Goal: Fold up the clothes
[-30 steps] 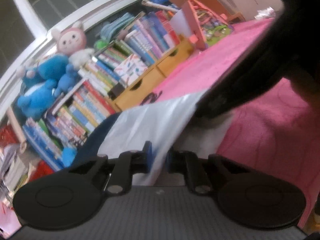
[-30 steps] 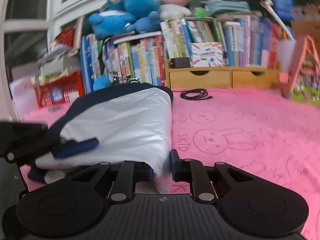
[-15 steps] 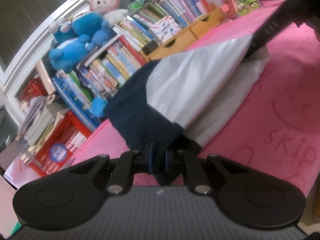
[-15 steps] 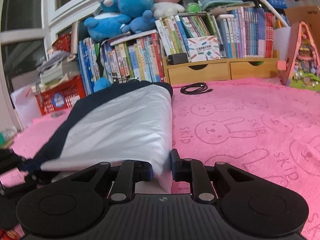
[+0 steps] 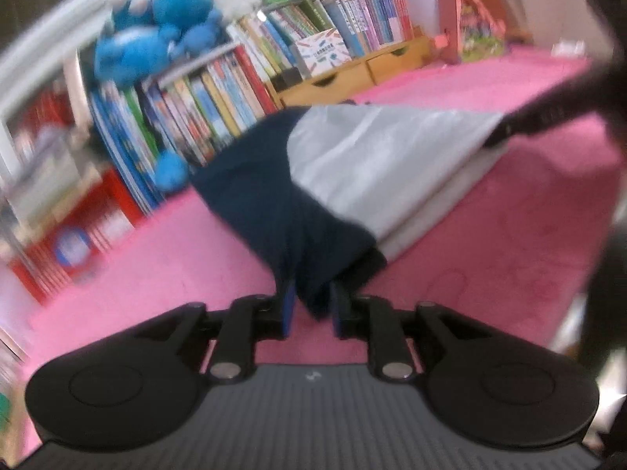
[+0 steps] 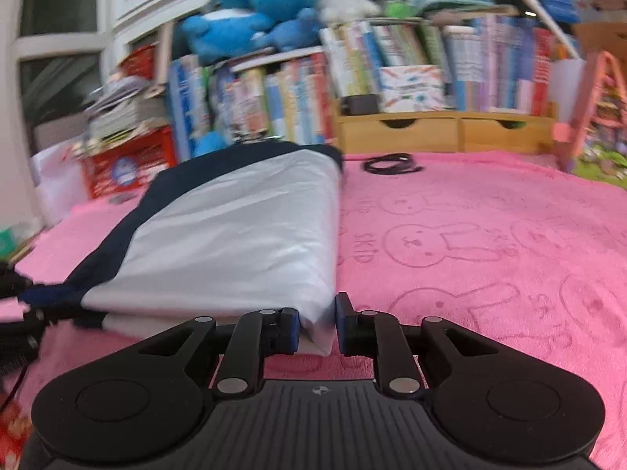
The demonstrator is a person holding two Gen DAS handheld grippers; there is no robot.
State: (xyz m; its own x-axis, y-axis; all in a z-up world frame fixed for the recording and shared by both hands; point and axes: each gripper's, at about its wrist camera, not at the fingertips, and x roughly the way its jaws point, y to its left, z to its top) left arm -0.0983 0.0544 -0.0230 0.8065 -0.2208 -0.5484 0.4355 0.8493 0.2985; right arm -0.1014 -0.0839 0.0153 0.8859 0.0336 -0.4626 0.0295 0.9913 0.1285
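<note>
- Step: end of a fold. Garment [image 6: 231, 243], grey with navy edge, lies doubled over on the pink towel [image 6: 490, 235] covering the counter, left of middle in the right view.
- Left tongs [image 5: 309, 309]: jaws opening, navy corner [image 5: 313, 293] between the pads; looks like loose contact at most, can't tell if any pinch is left.
- Right tongs [image 6: 317, 325]: jaws opening, grey folded corner [image 6: 317, 333] sits between the pads; gaps seem to show on both sides, so likely let go.
- Judgement: both corners are being released, fold laid down.
- Next move calls for: backing both tongs straight off without dragging the cloth, then picking new grab points for a further fold or smoothing the top layer.
- Risk: the slick grey fabric could slide and undo the fold.
- Containers: wooden drawer box [image 6: 443, 133] at the back, drawers shut, contents hidden; books [image 6: 411, 66] stand on it. Red basket [image 6: 129, 164] at left, contents blurred.
- Black cable [image 6: 392, 164] lies on the towel near the garment's far end.
</note>
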